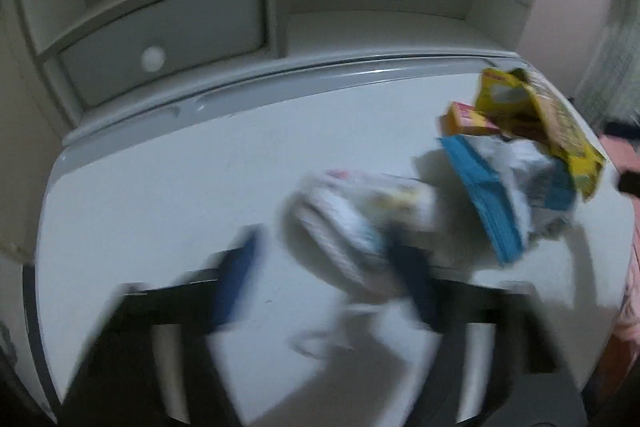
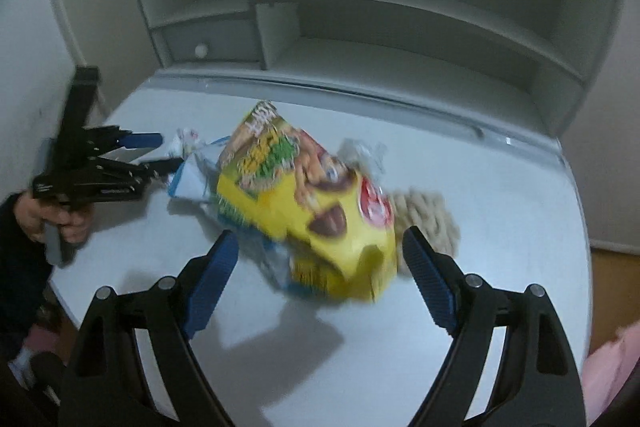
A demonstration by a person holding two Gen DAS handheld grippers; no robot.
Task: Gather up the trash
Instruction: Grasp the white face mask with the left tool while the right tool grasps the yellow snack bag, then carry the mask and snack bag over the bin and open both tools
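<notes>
A heap of trash lies on a white table [image 2: 500, 227]. A yellow snack bag [image 2: 316, 211] lies on top, between the open fingers of my right gripper [image 2: 320, 259], which holds nothing. Under it are a blue-and-white wrapper [image 2: 192, 179] and a beige cloth [image 2: 424, 215]. In the left wrist view my left gripper [image 1: 324, 267] is open and blurred, with a crumpled white wrapper [image 1: 352, 223] between its fingers. Beyond it lie the blue-and-white wrapper [image 1: 492, 199], the yellow bag [image 1: 540, 119] and an orange box [image 1: 464, 119]. The left gripper [image 2: 160, 151] also shows in the right wrist view.
A white shelf unit [image 2: 360, 27] with a knobbed drawer [image 1: 160, 43] stands against the table's far edge. A pink cloth [image 2: 616, 367] lies off the table's right edge. The wooden floor [image 2: 608, 275] shows beyond that edge.
</notes>
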